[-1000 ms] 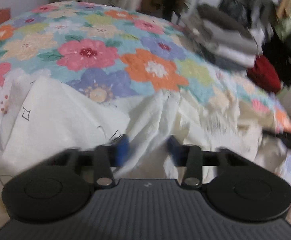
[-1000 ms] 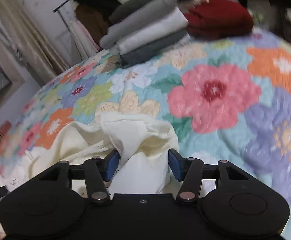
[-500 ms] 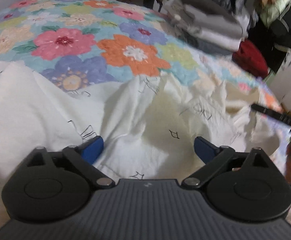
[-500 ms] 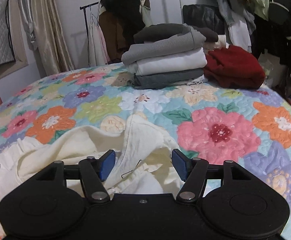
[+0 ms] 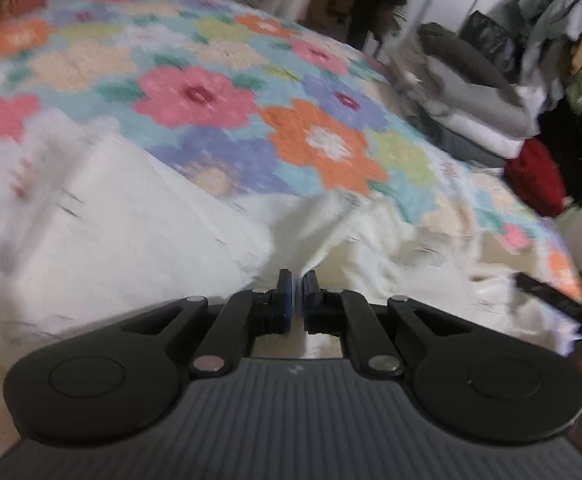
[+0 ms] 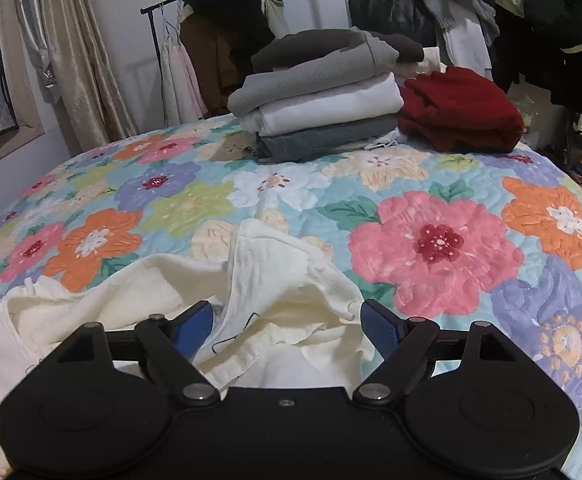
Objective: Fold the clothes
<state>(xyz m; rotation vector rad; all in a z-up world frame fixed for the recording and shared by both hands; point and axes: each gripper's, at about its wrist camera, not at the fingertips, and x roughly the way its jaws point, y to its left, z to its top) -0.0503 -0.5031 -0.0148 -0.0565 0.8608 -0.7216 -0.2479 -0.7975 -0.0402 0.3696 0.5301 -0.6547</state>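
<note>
A bedroom, clothes hanging on a rack along the far wall, and a bed spread with a bright floral quilt (image 6: 443, 240) serves as the work surface. Well beyond the right gripper (image 6: 287, 320), a neat stack of folded clothes (image 6: 323, 100) sits at the far side of the bed, a red garment (image 6: 463, 108) bundled just beside it, so part of the job looks done. Right in front of both claws lies the piece in play: a cream garment (image 6: 267, 280), rumpled, heaped in ridges, nowhere near flat. The left gripper (image 5: 297, 300) has its blue pads pinched nearly together, and a raised ridge of the cream cloth runs straight into the narrow gap between them; that reads as a pinch on the fabric, though the view is blurred. The right gripper's jaws are opening, standing wide, with a crumpled hump of the cloth between the fingers but the pads not pressing it. Judging from this, the garment has yet to be spread and smoothed, and no fold in it shows.
</note>
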